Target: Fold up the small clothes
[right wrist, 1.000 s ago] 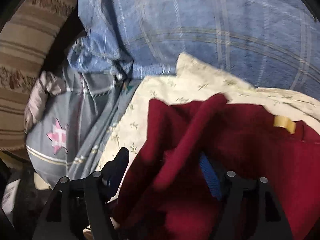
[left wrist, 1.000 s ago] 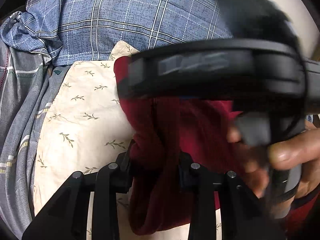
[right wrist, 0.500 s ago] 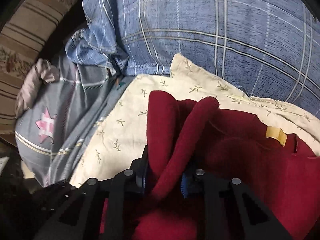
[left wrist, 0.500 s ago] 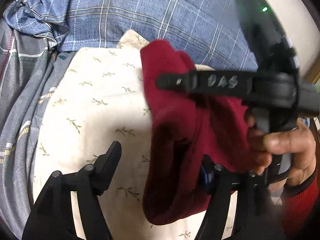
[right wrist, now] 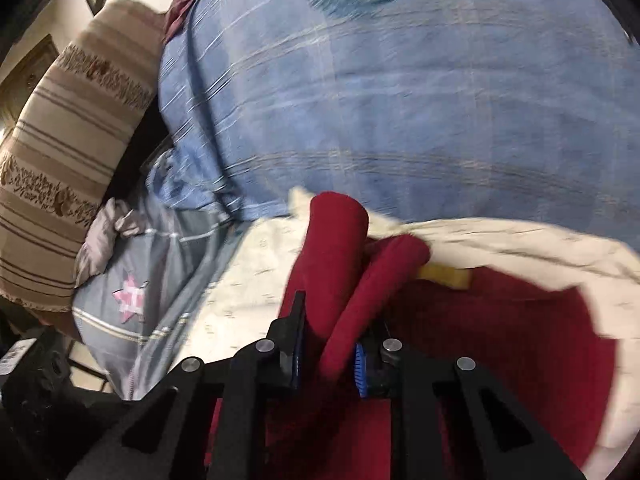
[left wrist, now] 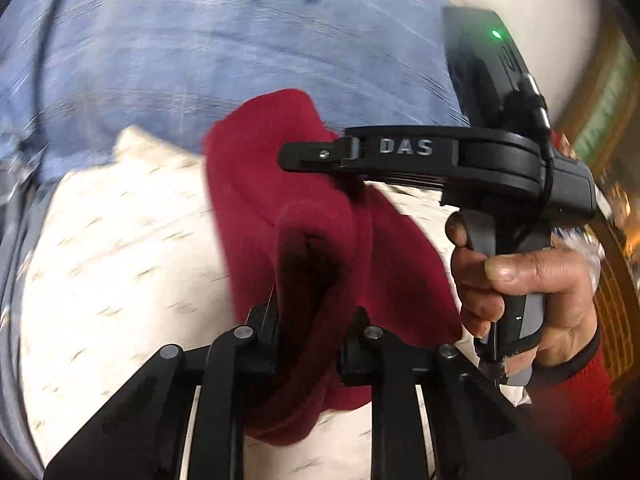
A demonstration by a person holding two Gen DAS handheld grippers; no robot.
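A dark red knitted garment is lifted in a bunched fold above a cream leaf-print cloth. My left gripper is closing, its pads pressing a thick fold of the red cloth between them. In the left wrist view my right gripper reaches in from the right, held by a hand, and bites the garment's upper edge. In the right wrist view my right gripper is closing on a rolled red edge. The rest of the garment spreads to the right with a yellow label.
A blue plaid quilt rises behind the cream cloth. Grey bedding with a pink star lies at the left, beside a brown striped cushion. A red sleeve shows at the lower right.
Both grippers opened and then shut on folds of the red garment. They have since risen with it, so that it bunches up off the cream cloth. The background now blurs from motion.
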